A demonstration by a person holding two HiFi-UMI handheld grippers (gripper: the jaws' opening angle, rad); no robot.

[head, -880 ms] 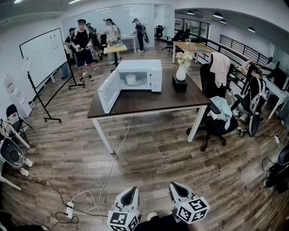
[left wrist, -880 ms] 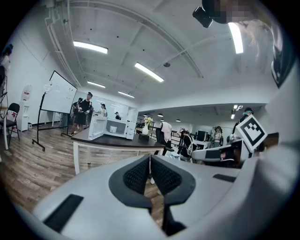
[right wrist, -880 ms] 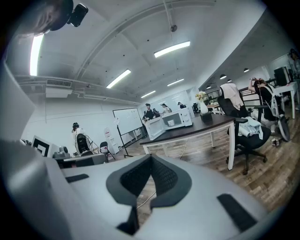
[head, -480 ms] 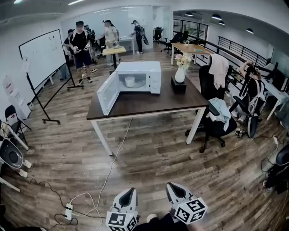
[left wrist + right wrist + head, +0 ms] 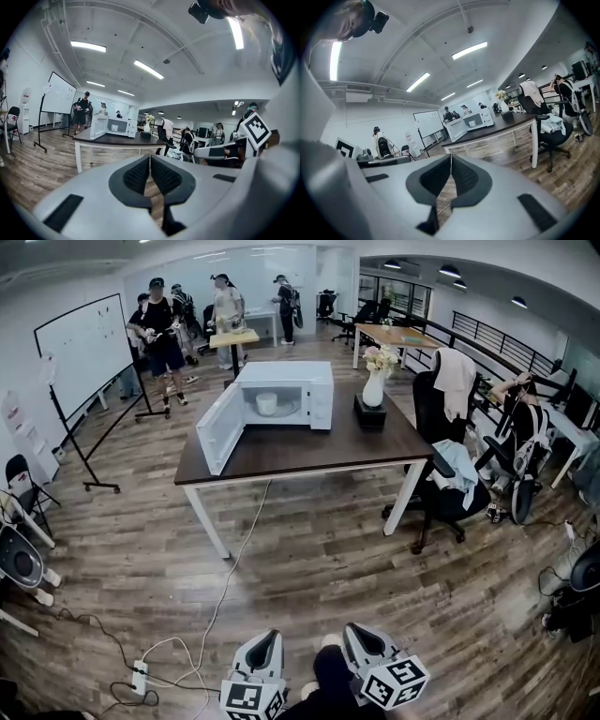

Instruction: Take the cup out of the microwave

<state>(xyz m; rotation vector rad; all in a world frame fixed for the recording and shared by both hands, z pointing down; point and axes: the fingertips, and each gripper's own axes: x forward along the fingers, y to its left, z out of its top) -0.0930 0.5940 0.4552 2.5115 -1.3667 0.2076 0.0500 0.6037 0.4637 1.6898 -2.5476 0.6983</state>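
Observation:
A white microwave (image 5: 302,382) stands on a dark table (image 5: 309,451) across the room, its door (image 5: 219,428) swung open to the left. Inside sits a pale cup (image 5: 268,403). The microwave also shows small in the left gripper view (image 5: 116,126) and the right gripper view (image 5: 476,121). My left gripper (image 5: 268,643) and right gripper (image 5: 361,637) hang low at the bottom of the head view, far from the table. In each gripper view the pads (image 5: 139,175) (image 5: 464,177) meet with nothing between them: both are shut and empty.
A vase of flowers (image 5: 376,381) on a dark box stands right of the microwave. A black office chair (image 5: 448,484) with clothes sits at the table's right end. A cable and power strip (image 5: 143,676) lie on the wood floor. A whiteboard (image 5: 89,352) and several people stand at the back.
The table and microwave have drifted slightly up and left in the head view as the view shifted. A foot now shows between the two grippers. Both grippers stay shut.

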